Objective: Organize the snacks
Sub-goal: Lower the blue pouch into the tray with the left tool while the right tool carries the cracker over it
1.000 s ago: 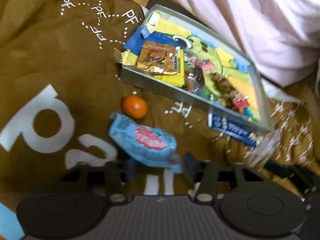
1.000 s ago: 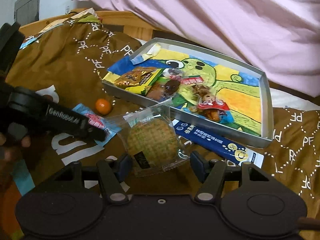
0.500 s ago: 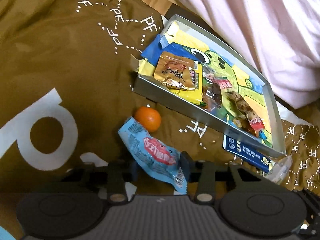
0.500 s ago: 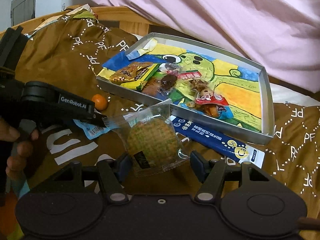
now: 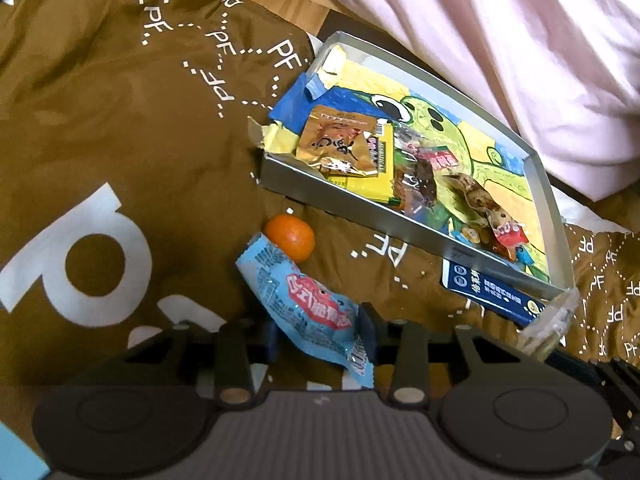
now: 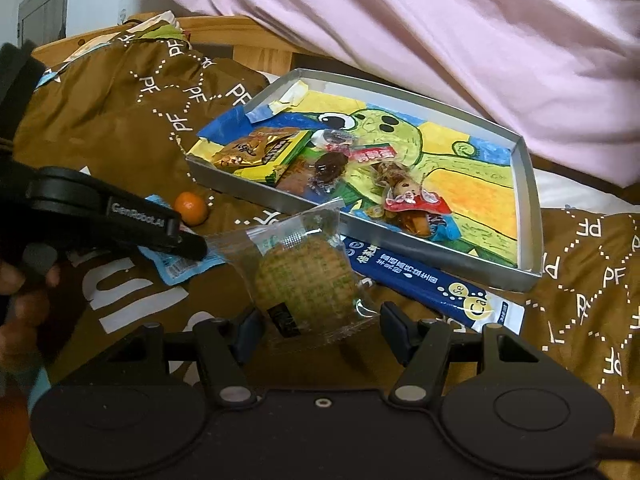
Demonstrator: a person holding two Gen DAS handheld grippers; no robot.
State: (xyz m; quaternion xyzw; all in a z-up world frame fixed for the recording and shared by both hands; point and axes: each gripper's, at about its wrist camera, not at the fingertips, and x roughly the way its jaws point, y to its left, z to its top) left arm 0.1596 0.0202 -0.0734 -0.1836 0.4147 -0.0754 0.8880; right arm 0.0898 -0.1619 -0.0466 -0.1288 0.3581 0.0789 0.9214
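A light blue snack packet (image 5: 308,308) sits pinched between the pads of the left claw (image 5: 322,338), whose jaws are closing on it; the packet's far end touches a small orange fruit (image 5: 291,237) just beside the near wall of the silver tray (image 5: 352,208), on the brown printed bedcover (image 5: 120,128). Seen from the right wrist, the left claw (image 6: 192,246) comes in from the far side of the fruit (image 6: 191,208), a hand (image 6: 24,280) on its grip, and the blue packet (image 6: 176,266) shows beneath its tip. The right claw (image 6: 316,326) grips a round cracker in a clear wrapper (image 6: 306,280), tilted up just in front of the tray (image 6: 360,232). A dark blue sachet (image 6: 432,284) lies against the tray's near wall, partly tucked under it. Inside the tray, on a painted green cartoon lining, rest a gold-orange packet (image 5: 340,144) over a yellow one near the corner closest to the fruit, then dark wrapped sweets (image 5: 418,178) and a red-wrapped piece (image 5: 506,234) along the near wall. Pink bedding (image 6: 400,20) rises beyond the tray's far wall
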